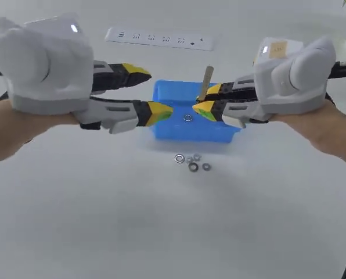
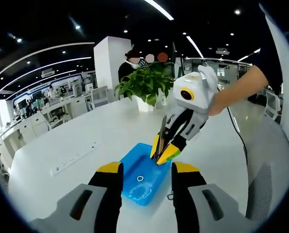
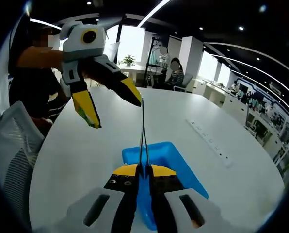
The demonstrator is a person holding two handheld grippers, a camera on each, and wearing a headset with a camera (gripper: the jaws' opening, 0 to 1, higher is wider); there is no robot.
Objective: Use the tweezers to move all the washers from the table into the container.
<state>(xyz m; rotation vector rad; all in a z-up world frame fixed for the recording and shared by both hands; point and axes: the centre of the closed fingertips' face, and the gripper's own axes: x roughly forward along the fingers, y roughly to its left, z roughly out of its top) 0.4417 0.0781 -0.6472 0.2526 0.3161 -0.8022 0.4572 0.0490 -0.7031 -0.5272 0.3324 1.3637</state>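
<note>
My right gripper [image 1: 205,103] has its jaws pressed together on the tweezers [image 1: 206,78], over the blue container [image 1: 167,132]. My left gripper [image 1: 154,93] is spread and holds nothing. One washer [image 1: 187,118] lies inside the container. The other washers [image 1: 193,162] lie grouped on the table [image 1: 161,221], just at its near side.

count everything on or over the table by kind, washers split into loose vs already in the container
washers loose on the table: 5
washer inside the container: 1
container: 1
tweezers, held in the right tool: 1
power strip: 1
total: 9
</note>
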